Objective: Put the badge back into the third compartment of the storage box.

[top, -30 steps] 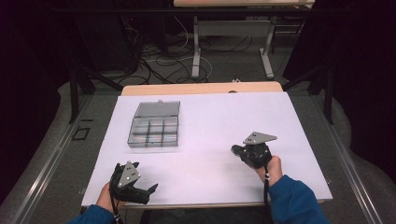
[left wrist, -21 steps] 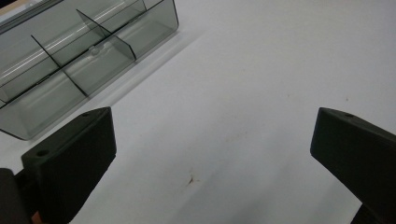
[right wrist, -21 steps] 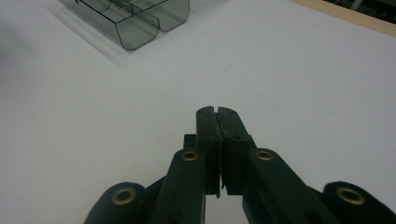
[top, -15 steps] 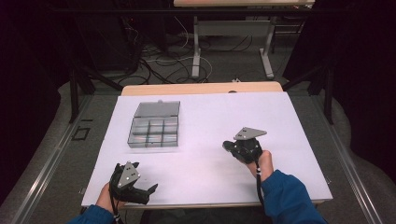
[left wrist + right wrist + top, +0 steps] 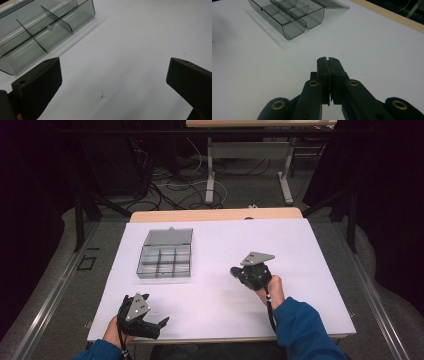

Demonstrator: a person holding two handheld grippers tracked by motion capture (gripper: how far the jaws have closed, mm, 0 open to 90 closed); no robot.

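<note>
A clear grey compartment box (image 5: 165, 261) with its lid folded back lies on the white table at the left rear; its compartments look empty. My left gripper (image 5: 153, 313) rests near the front left edge, held in a hand. In the left gripper view the left gripper (image 5: 113, 67) has its jaws wide apart over bare tabletop, and the box (image 5: 37, 37) sits off to the upper left. My right gripper (image 5: 234, 270) hovers right of centre and points left. In the right gripper view the right gripper (image 5: 328, 60) is shut with nothing between its pads, and the box (image 5: 289, 17) is ahead, well apart.
The white table top (image 5: 225, 240) has a wooden strip (image 5: 215, 215) along its back edge. A small brown speck (image 5: 101, 96) marks the surface by the left gripper. Behind the table are cables and desk legs (image 5: 210, 175) on the floor. A blue sleeve (image 5: 305, 330) enters at the bottom right.
My right gripper has moved left and slightly away from the front edge, toward the middle of the table, jaws still shut. The left gripper and the box have stayed put.
</note>
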